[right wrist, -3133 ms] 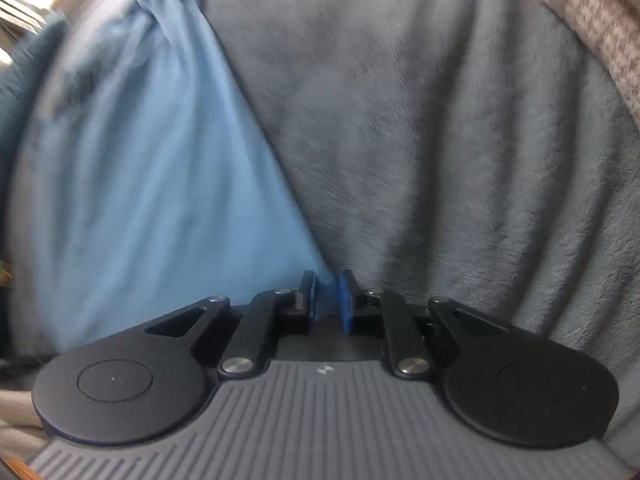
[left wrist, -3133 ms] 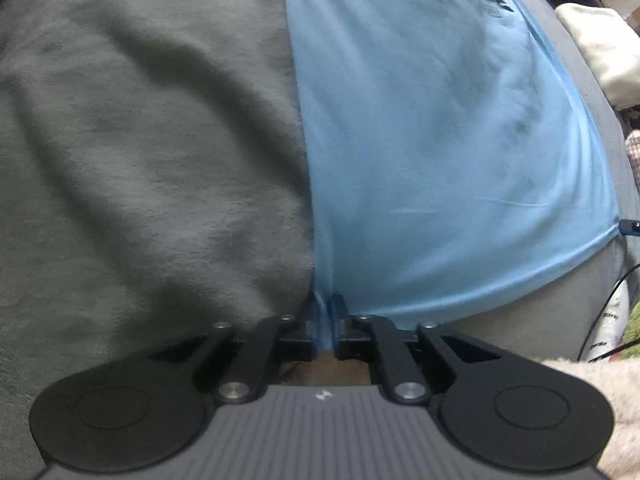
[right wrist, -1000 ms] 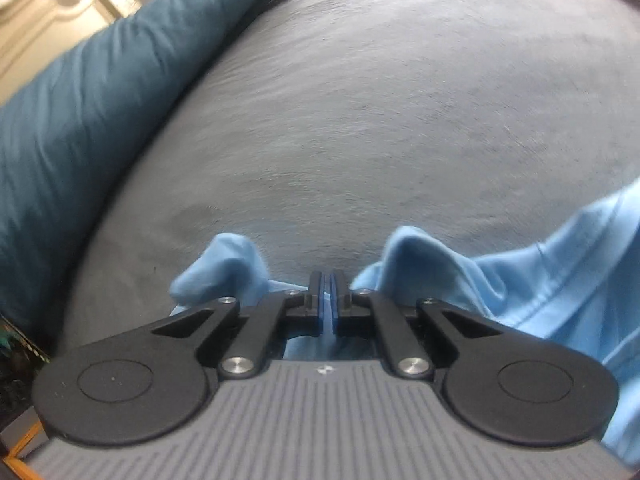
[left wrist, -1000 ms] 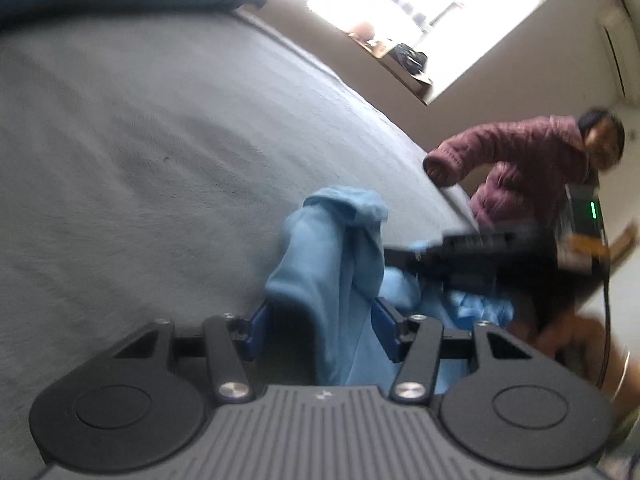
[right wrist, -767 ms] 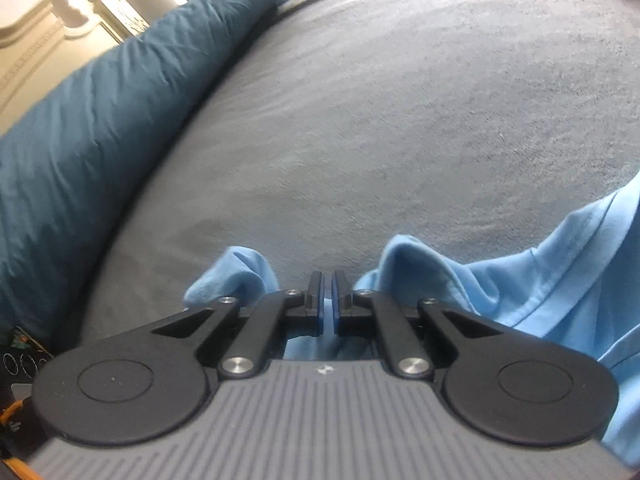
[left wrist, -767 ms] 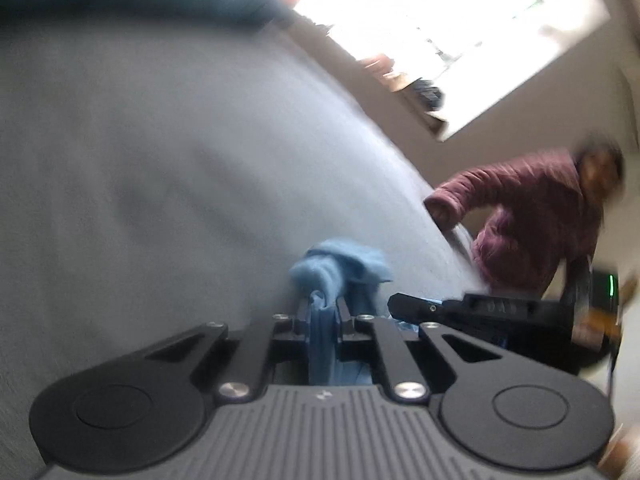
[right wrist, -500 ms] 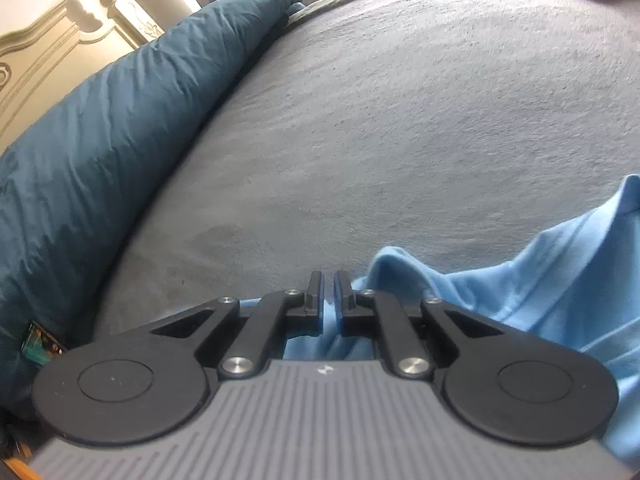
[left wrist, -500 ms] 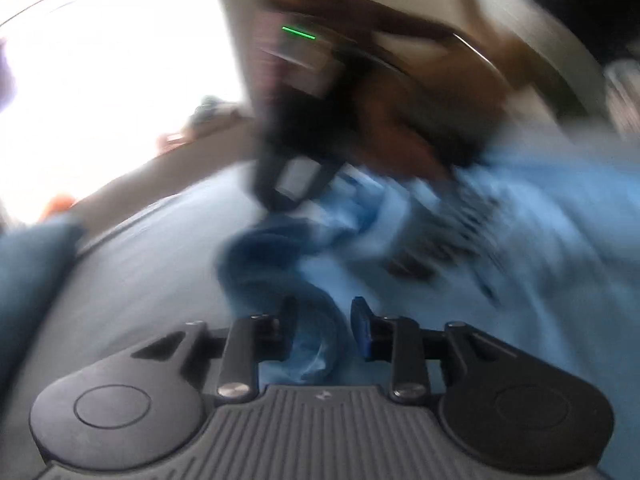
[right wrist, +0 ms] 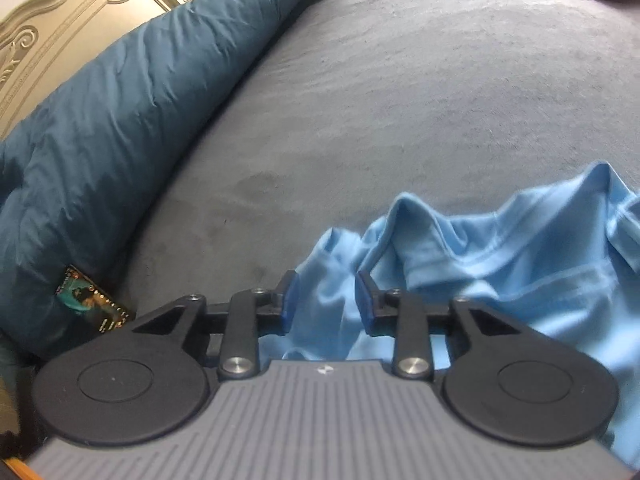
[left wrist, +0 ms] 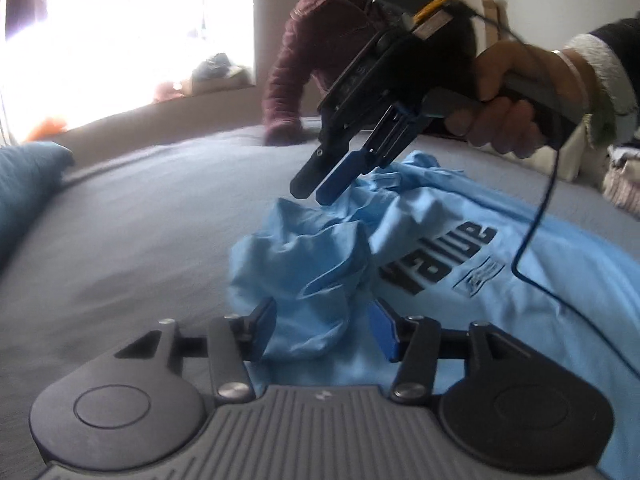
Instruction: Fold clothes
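Note:
A light blue T-shirt (left wrist: pixel 460 280) with black lettering lies on the grey bed cover (left wrist: pixel 140 216), its near end bunched into a heap. My left gripper (left wrist: pixel 324 330) is open, its jaws either side of that bunched cloth. My right gripper (right wrist: pixel 324 300) is open over the crumpled edge of the shirt (right wrist: pixel 500 248). It also shows in the left wrist view (left wrist: pixel 316 190), held by a hand just above the heap.
A dark teal duvet (right wrist: pixel 120 92) lies along the left side of the bed cover (right wrist: pixel 420 80), by a carved headboard (right wrist: pixel 48 24). A person in a maroon jacket (left wrist: pixel 320 64) leans on the bed's far side. A black cable (left wrist: pixel 536 232) hangs over the shirt.
Both grippers have opened and let go of the shirt, which now lies bunched on the bed. The left gripper has swung round to face the right gripper and the shirt's print.

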The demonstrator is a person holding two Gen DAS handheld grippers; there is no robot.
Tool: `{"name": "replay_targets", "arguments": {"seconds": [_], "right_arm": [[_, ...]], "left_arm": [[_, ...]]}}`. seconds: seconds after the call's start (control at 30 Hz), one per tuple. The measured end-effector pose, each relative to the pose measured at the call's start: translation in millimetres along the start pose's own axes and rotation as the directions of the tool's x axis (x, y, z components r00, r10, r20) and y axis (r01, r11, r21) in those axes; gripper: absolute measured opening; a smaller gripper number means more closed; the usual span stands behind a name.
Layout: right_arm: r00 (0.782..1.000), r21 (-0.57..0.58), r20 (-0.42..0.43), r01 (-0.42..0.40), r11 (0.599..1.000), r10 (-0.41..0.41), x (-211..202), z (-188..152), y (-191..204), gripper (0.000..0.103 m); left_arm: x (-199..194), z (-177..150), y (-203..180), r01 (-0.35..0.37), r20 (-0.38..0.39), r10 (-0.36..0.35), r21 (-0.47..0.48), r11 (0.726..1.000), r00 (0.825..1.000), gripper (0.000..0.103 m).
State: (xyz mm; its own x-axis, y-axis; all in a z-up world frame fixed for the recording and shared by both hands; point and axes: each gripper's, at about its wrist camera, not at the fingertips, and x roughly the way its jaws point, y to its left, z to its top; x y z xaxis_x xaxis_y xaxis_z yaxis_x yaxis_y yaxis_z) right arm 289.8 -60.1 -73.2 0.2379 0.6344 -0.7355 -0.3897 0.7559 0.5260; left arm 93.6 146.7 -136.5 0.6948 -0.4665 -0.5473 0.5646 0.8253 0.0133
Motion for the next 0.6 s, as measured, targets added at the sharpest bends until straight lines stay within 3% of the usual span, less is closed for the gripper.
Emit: {"name": "replay_targets", "arguments": {"seconds": [0.1,0.17,0.2,0.27,0.37,0.43,0.47,0.5,0.57,0.6], "right_arm": [[1.000,0.070,-0.022,0.017,0.997,-0.016,-10,-5,-6,0.033],[0.999,0.112,-0.029,0.030,0.993,-0.027,-15,-11,-11,0.034],[0.999,0.123,-0.028,0.039,0.992,-0.035,-17,-13,-12,0.034],[0.999,0.141,-0.026,0.051,0.989,-0.048,-21,-17,-15,0.034],[0.998,0.149,-0.012,0.057,0.987,-0.056,-28,-20,-17,0.034],[0.998,0.148,0.002,0.054,0.987,-0.055,-31,-20,-17,0.034],[0.999,0.144,0.011,0.048,0.988,-0.050,-30,-19,-18,0.034],[0.999,0.139,0.020,0.044,0.989,-0.047,-30,-19,-17,0.034],[0.999,0.135,0.028,0.041,0.990,-0.045,-26,-17,-16,0.034],[0.999,0.134,0.029,0.039,0.990,-0.043,-24,-16,-16,0.034]], "left_arm": [[21,5,5,0.032,-0.027,-0.034,-0.063,0.997,0.999,0.054],[30,5,9,0.036,-0.042,-0.041,-0.106,0.994,0.998,0.048],[34,5,13,0.038,-0.046,-0.044,-0.129,0.991,0.998,0.042],[36,4,20,0.044,-0.045,-0.053,-0.176,0.983,0.998,0.006],[21,4,37,0.033,0.022,-0.028,-0.270,0.962,0.999,0.006],[3,-2,64,0.022,0.085,0.019,-0.455,0.890,0.996,0.006],[-6,-6,79,0.016,0.106,0.050,-0.548,0.837,0.993,0.006],[-12,-16,96,-0.011,0.092,0.096,-0.662,0.749,0.991,0.006],[-19,-39,128,-0.066,0.028,0.162,-0.836,0.545,0.986,0.006],[-21,-51,139,-0.088,-0.003,0.177,-0.877,0.472,0.984,0.006]]}}
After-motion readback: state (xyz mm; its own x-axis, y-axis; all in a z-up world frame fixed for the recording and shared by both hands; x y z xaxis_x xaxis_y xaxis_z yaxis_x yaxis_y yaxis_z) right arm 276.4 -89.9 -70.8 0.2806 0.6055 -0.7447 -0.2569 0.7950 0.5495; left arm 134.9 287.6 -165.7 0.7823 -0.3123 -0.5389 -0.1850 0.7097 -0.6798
